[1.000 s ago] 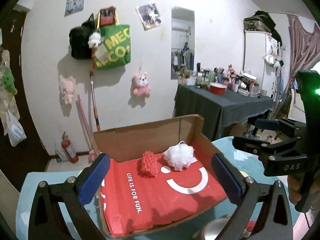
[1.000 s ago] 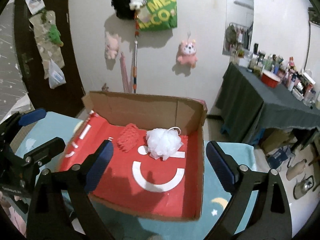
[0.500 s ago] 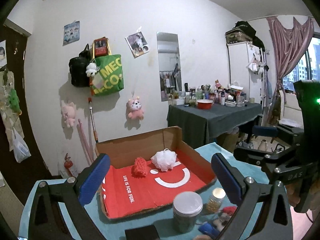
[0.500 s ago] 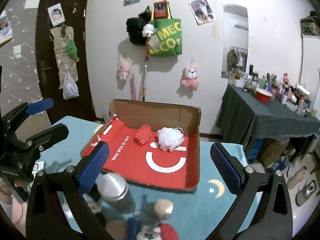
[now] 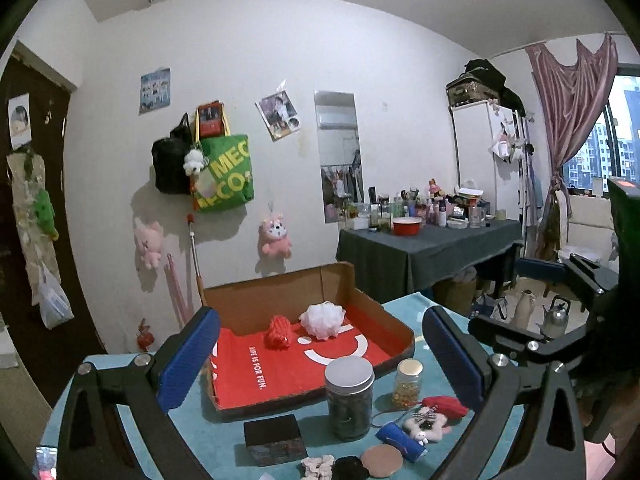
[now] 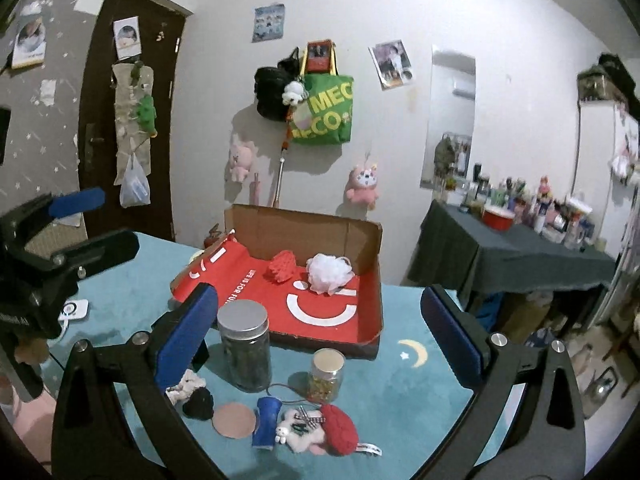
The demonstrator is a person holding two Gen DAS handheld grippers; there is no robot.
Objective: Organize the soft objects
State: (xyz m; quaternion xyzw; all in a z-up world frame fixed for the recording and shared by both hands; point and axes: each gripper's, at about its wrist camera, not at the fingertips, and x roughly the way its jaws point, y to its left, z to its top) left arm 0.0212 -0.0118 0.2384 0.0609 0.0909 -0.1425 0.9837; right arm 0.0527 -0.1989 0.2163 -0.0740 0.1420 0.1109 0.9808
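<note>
A cardboard box [image 5: 280,292] with a red liner holds a red knitted sponge [image 5: 279,331] and a white bath pouf [image 5: 323,319]. On the teal tablecloth in front of it lie a red soft piece [image 6: 340,428], a small plush charm [image 6: 300,428], a blue roll [image 6: 266,420], a black scrunchie [image 6: 199,404] and a white scrunchie [image 6: 186,386]. My left gripper [image 5: 320,356] stands open and empty, back from the box. My right gripper [image 6: 318,336] is also wide open with nothing held, above these loose items.
A tall glass jar [image 6: 245,350] with a metal lid, a small jar [image 6: 326,374], a round pad [image 6: 234,420] and a black block [image 5: 274,440] stand among the soft things. A dark cluttered side table [image 6: 500,256] is at the right, with a wall behind.
Both grippers have drawn back from the box, which now looks smaller and farther. The jars and loose soft items at the table's front have come into view. Both stay open.
</note>
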